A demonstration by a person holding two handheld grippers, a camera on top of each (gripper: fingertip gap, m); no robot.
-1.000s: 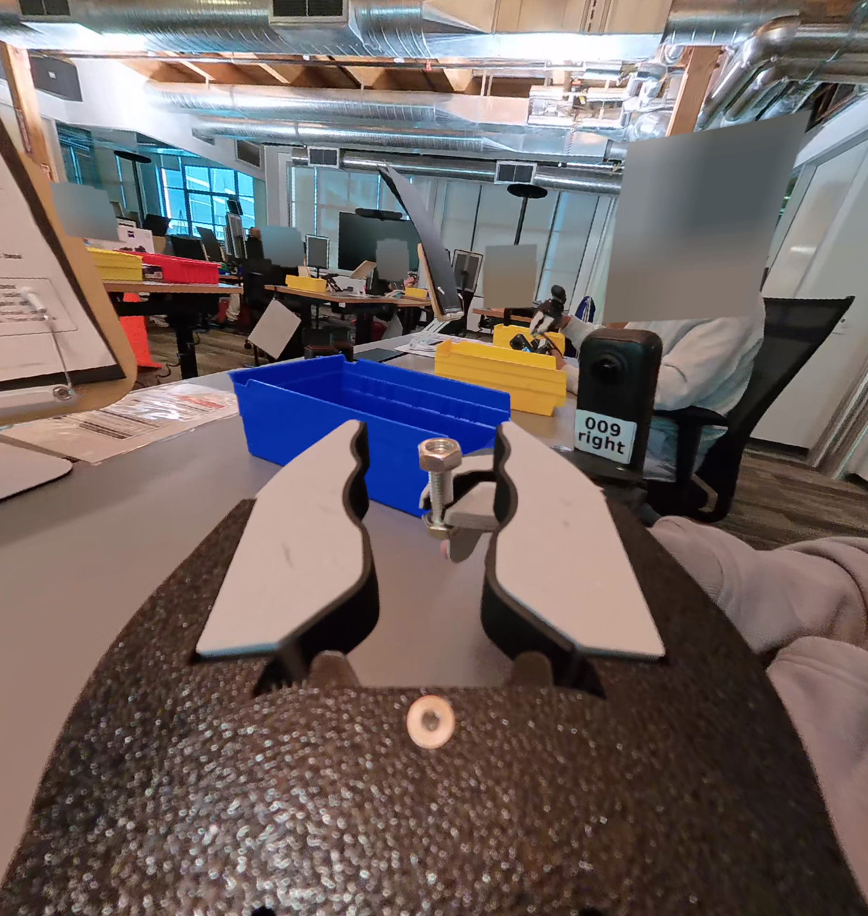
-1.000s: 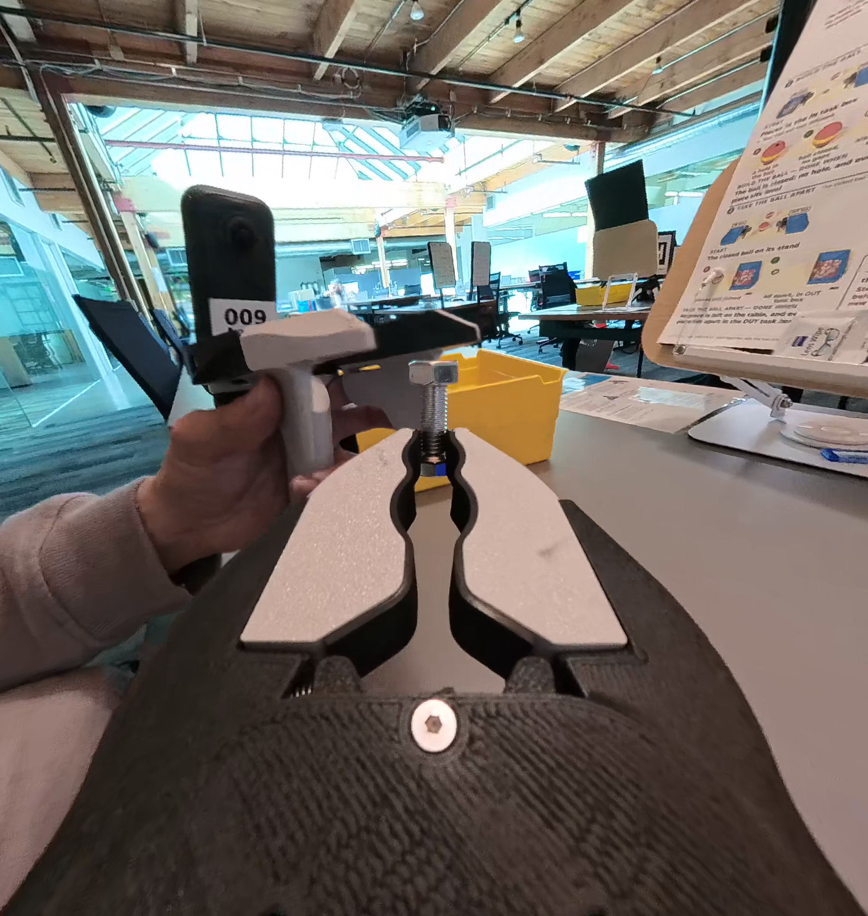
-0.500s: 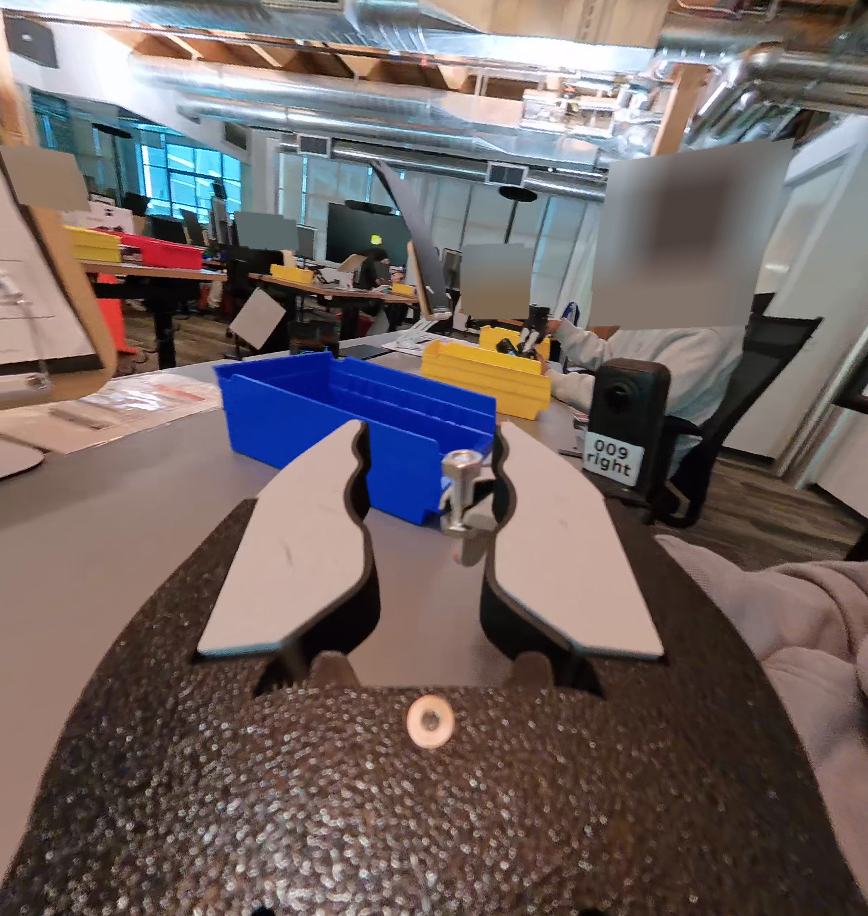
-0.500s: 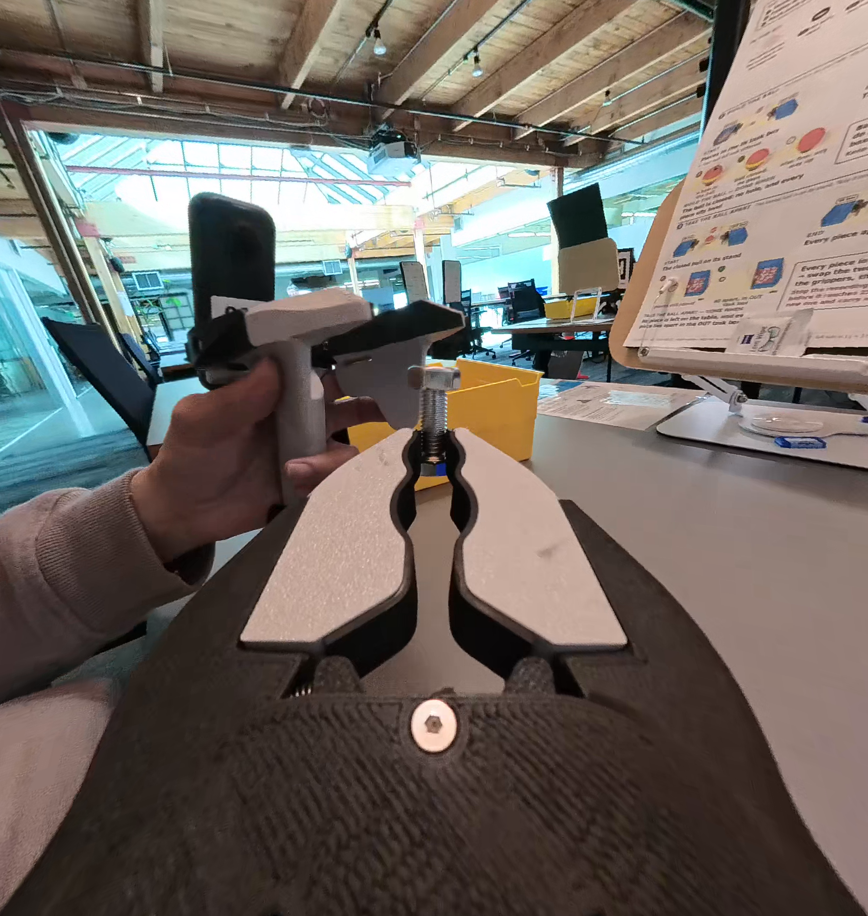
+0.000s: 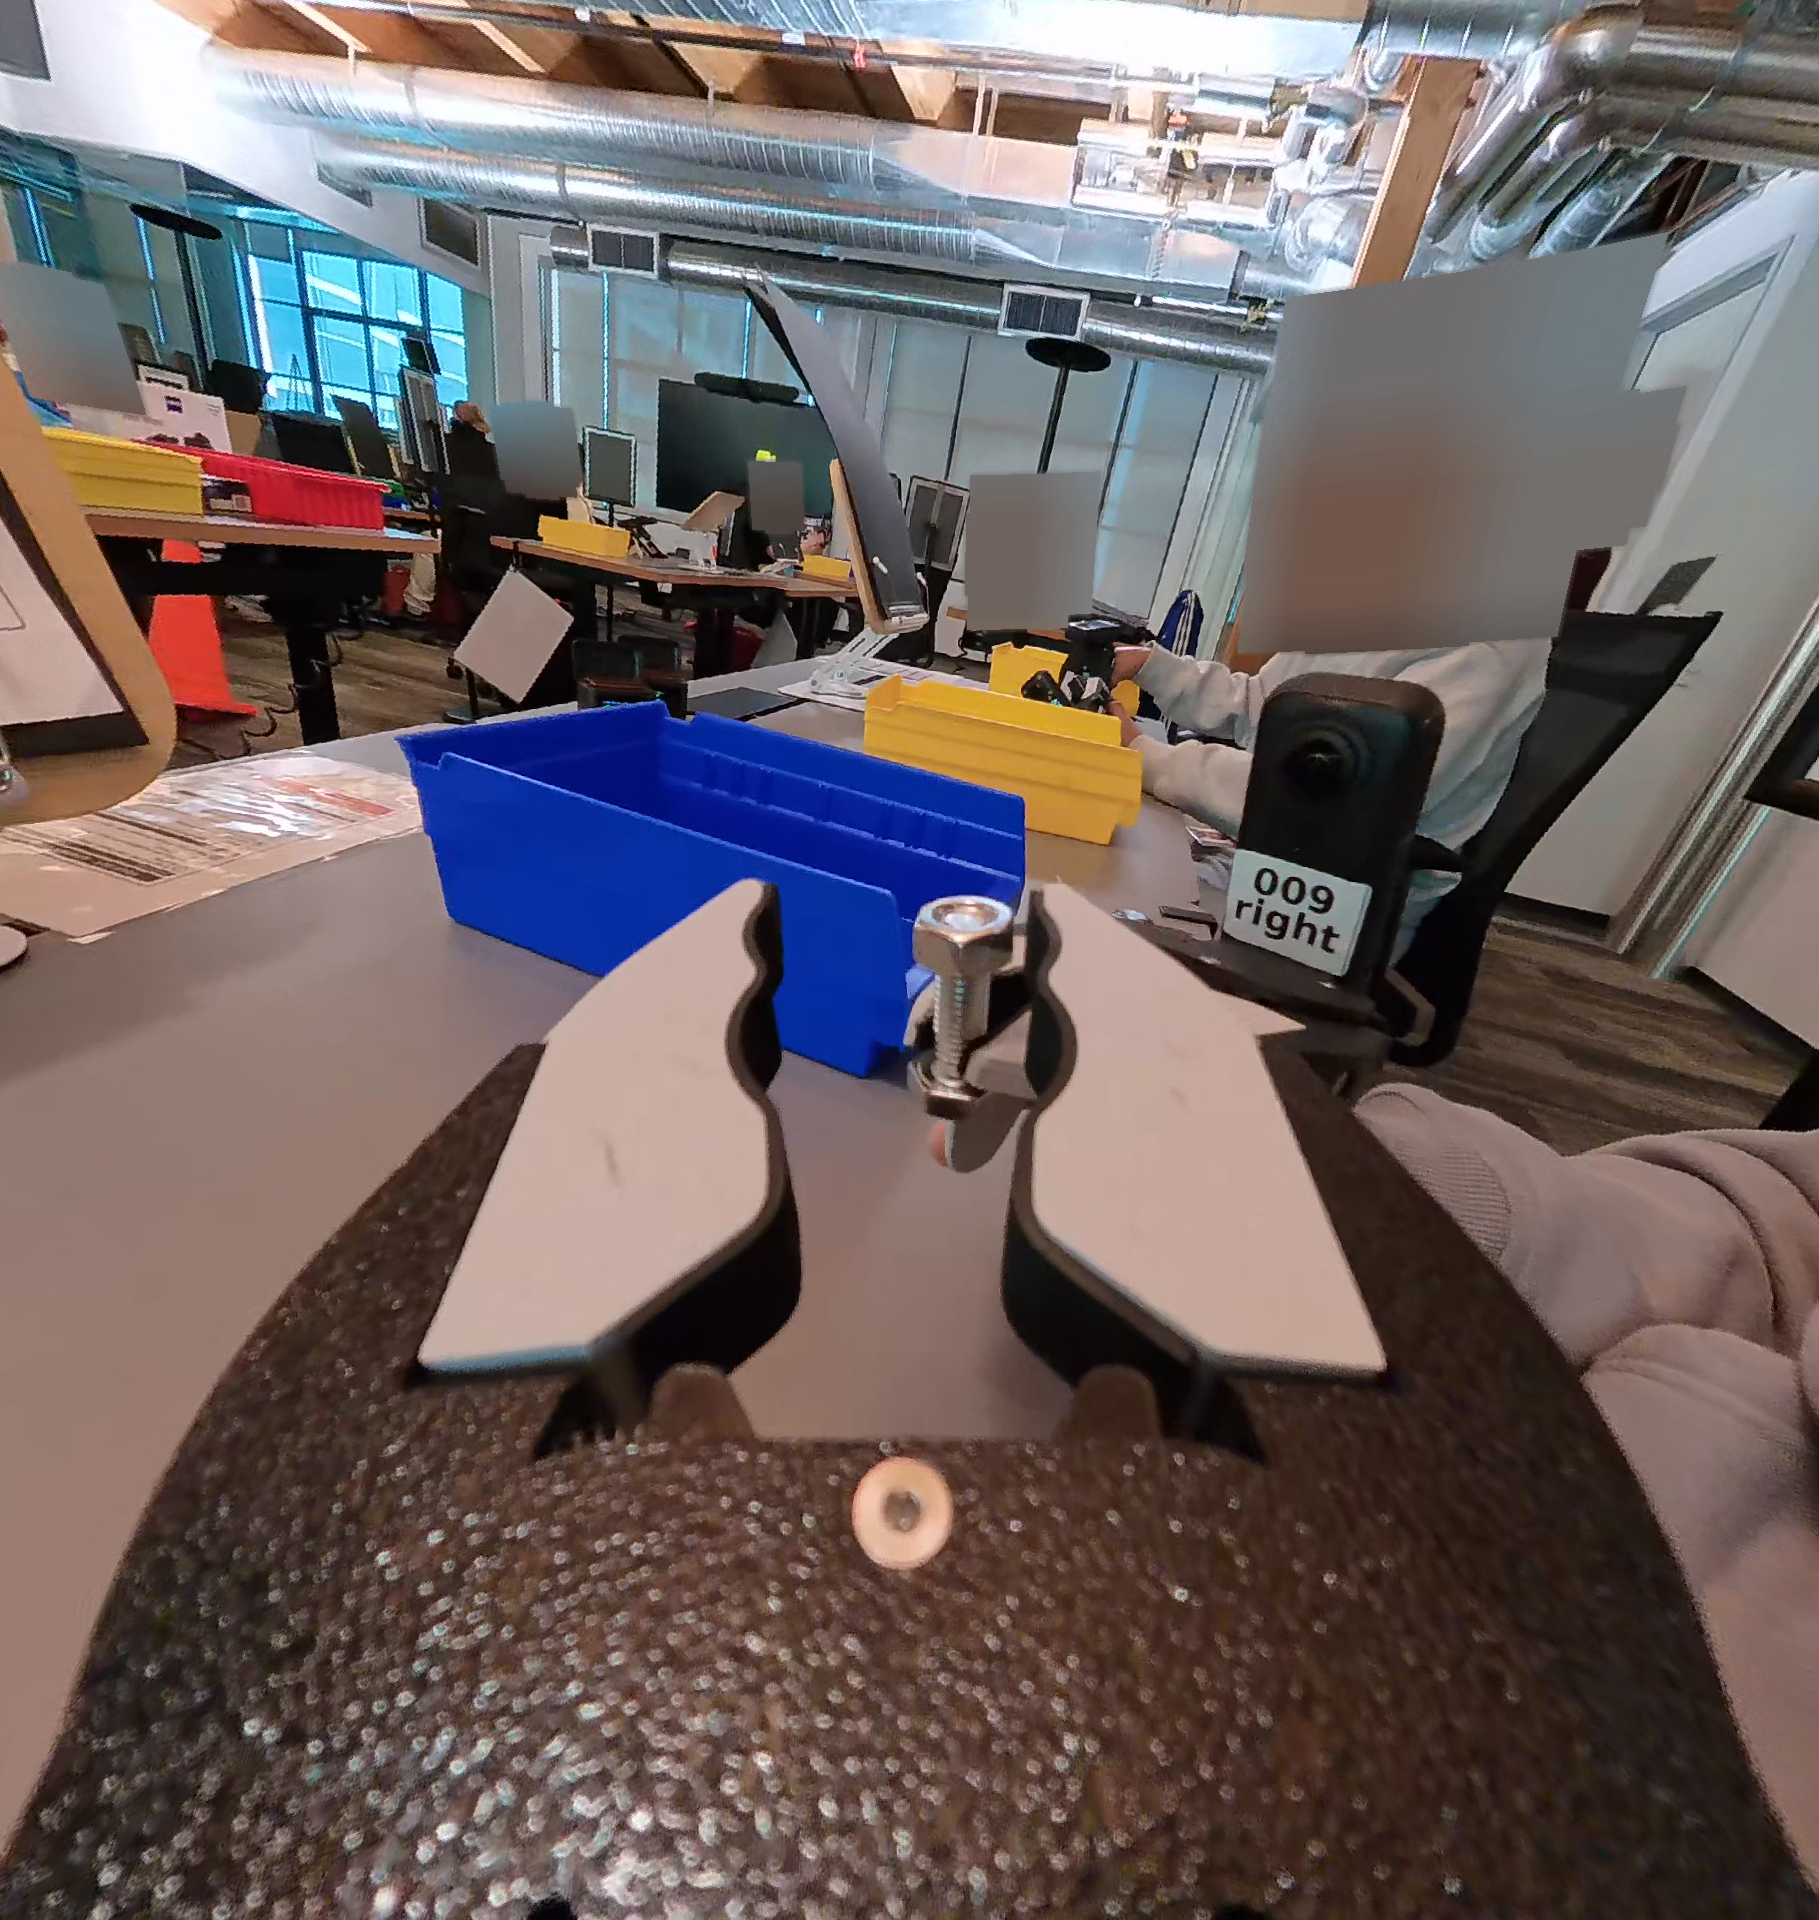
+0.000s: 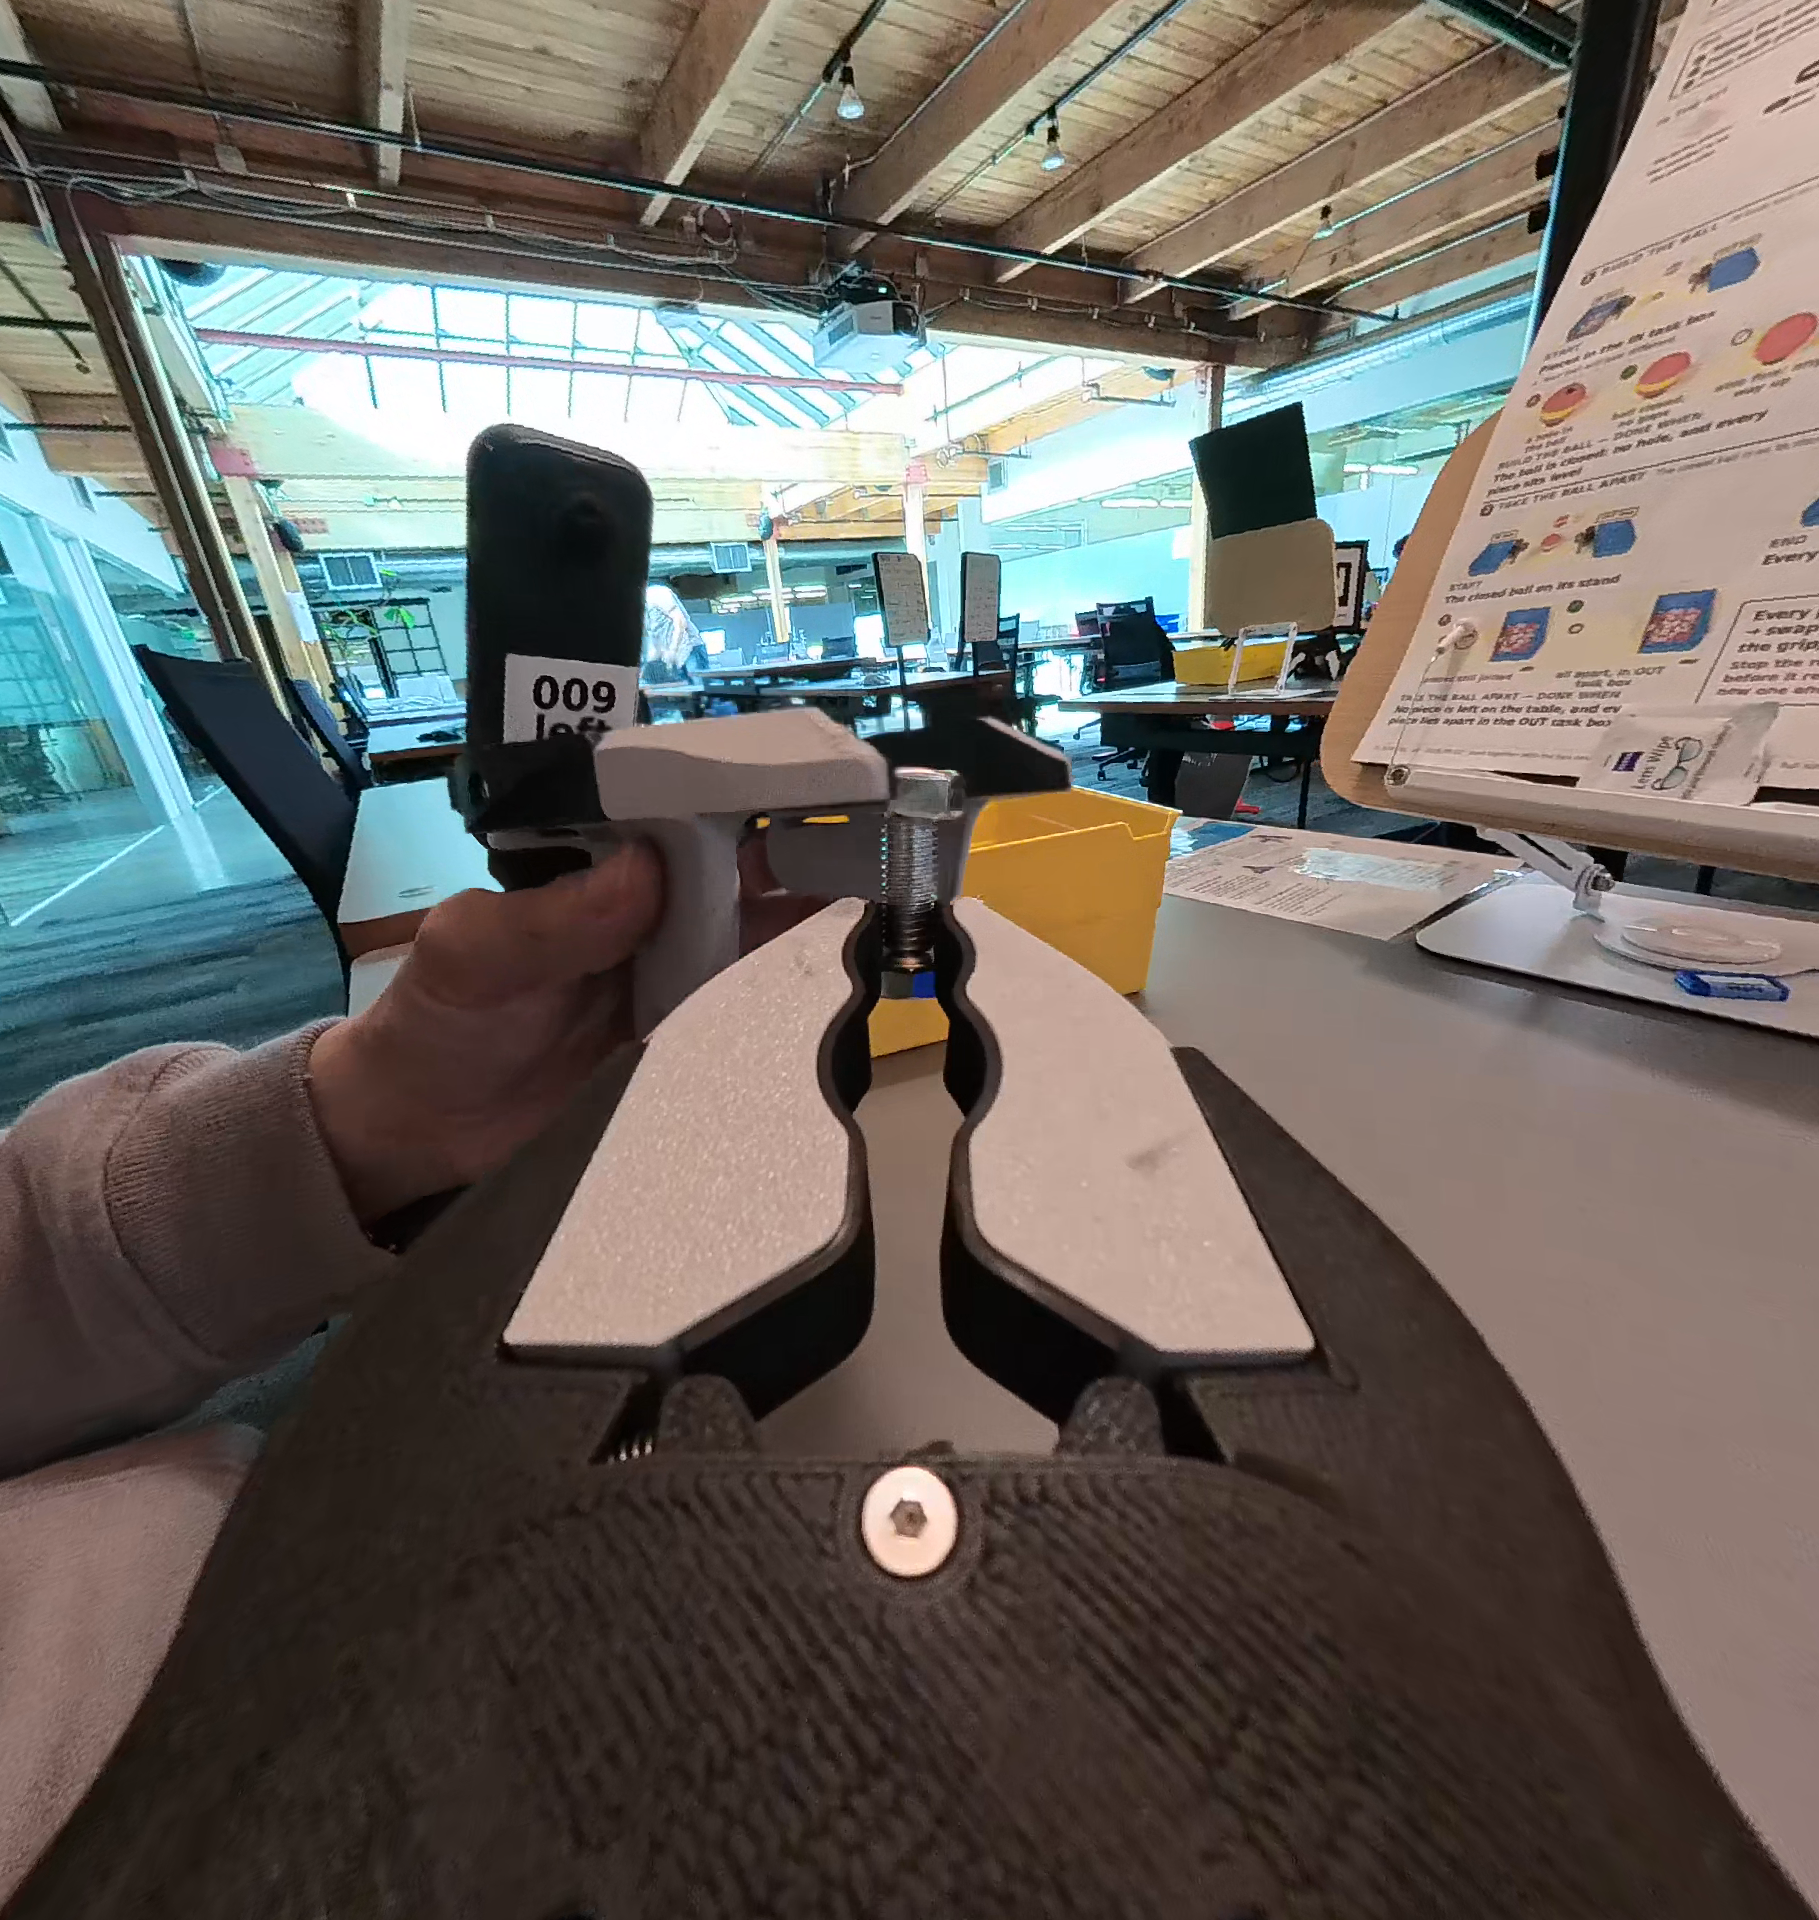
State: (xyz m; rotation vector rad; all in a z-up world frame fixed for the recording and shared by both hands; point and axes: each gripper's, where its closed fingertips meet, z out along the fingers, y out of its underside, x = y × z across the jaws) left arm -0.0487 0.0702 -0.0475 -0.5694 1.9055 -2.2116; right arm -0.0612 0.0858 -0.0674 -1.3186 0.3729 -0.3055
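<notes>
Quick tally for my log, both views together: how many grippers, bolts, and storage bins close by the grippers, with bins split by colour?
Grippers: 2, left and right
Bolts: 1, a silver bolt clamped upright in the right gripper
Blue bins: 1
Yellow bins: 1
Total: 5

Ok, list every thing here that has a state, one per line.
Right gripper: shut on the bolt's lower end.
Left gripper: open, around the bolt's head.
Hex bolt: upright, off the table.
Blue bin: upright, open-topped.
Yellow bin: upright, on the table.
</notes>
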